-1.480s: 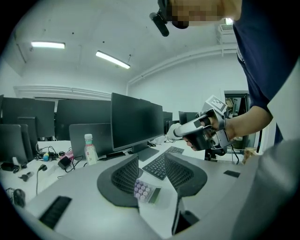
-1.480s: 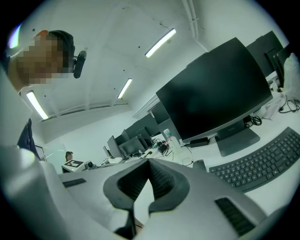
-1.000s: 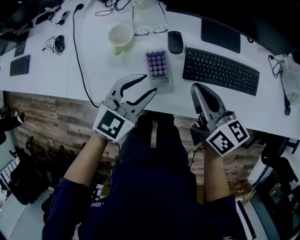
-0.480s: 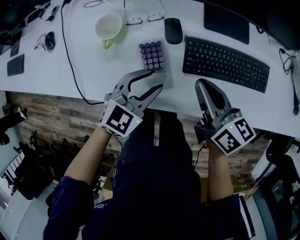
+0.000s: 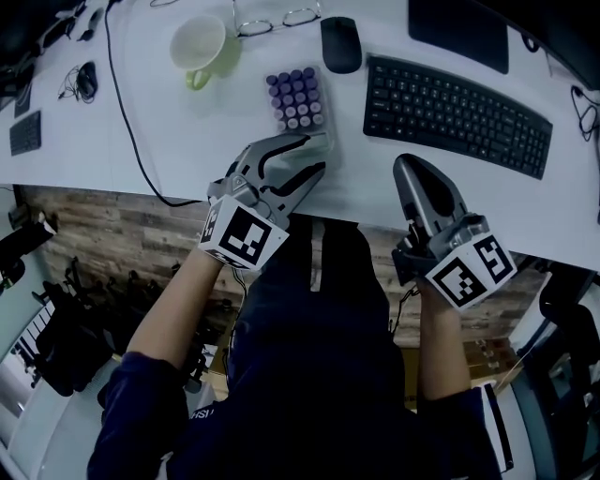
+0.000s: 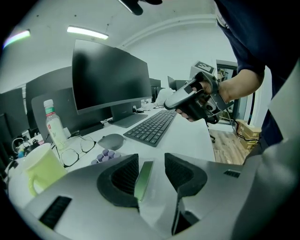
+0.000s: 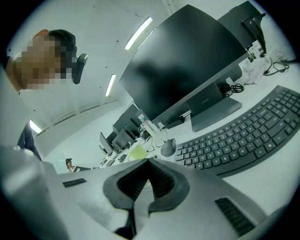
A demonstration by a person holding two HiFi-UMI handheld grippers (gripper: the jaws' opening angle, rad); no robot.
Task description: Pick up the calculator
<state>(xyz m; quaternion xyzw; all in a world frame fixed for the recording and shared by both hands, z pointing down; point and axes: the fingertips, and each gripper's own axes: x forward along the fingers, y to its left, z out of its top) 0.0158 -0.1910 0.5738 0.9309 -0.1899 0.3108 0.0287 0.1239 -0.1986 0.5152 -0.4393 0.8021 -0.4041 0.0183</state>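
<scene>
The calculator [image 5: 296, 100] is a pale slab with purple keys, lying on the white desk [image 5: 169, 141] near its front edge. My left gripper [image 5: 315, 156] is open, and its two jaws reach over the calculator's near end. In the left gripper view the calculator's greenish display [image 6: 143, 179] lies between the open jaws of the left gripper [image 6: 146, 174], with the purple keys [image 6: 106, 155] beyond them. My right gripper [image 5: 412, 171] is shut and holds nothing; it hovers at the desk edge in front of the keyboard. In its own view the right gripper [image 7: 149, 162] has its jaws pressed together.
A black keyboard [image 5: 457, 111] lies right of the calculator, with a black mouse [image 5: 340, 44] behind it. A pale green mug [image 5: 198, 43], glasses [image 5: 277, 19] and a black cable [image 5: 127, 103] are at the left. A monitor [image 6: 110, 79] and a bottle [image 6: 53, 126] stand at the back.
My left gripper has moved forward from the desk edge until its open jaws are over the calculator's near end. The right gripper has stayed shut and barely moved.
</scene>
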